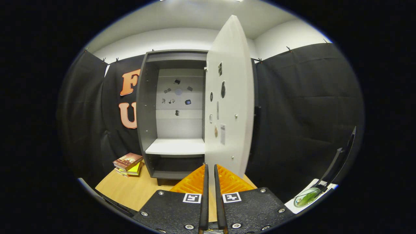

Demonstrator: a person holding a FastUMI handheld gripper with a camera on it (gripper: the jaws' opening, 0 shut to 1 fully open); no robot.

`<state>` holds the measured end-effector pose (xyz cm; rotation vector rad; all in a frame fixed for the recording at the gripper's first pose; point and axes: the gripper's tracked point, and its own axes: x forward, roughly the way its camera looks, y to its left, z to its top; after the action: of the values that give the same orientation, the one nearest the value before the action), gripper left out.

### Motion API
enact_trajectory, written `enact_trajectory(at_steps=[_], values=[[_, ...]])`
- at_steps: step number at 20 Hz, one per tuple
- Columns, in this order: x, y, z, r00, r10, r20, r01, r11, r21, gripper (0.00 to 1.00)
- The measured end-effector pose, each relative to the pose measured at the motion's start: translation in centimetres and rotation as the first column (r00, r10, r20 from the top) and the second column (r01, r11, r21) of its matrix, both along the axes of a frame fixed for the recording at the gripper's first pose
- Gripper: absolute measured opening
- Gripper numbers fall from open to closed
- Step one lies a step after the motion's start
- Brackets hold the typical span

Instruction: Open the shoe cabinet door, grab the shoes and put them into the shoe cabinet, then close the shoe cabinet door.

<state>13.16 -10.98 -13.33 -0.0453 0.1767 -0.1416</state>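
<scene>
The grey shoe cabinet [148, 107] stands on a wooden table with its pale door [232, 97] swung wide open towards me, hinged on the right. Inside I see a light shelf [177, 147] with nothing on it and a dark compartment below. My gripper [210, 166] is at the door's lower free corner. Its fingers are nearly together, with only a slim gap, and the door's edge runs down into that gap.
A small stack of books [128, 164] lies on the wooden table [136, 191] left of the cabinet. At the right, a dark slanted stand [338, 162] rises over a white sheet with a green round object [305, 196]. Black cloth walls surround the booth.
</scene>
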Motion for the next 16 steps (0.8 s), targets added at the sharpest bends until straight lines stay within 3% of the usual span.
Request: enact_trajectory(at_steps=[8,13,16], values=[[0.2,8.2,-5.4,0.986,0.099,-0.137,-0.091,0.994,0.06,0.29],[0.7,10.5,-11.2,0.954,0.128,-0.271,-0.095,0.987,0.129,0.45],[-0.3,11.2,-14.7,0.921,0.149,-0.36,-0.104,0.984,0.142,0.48]])
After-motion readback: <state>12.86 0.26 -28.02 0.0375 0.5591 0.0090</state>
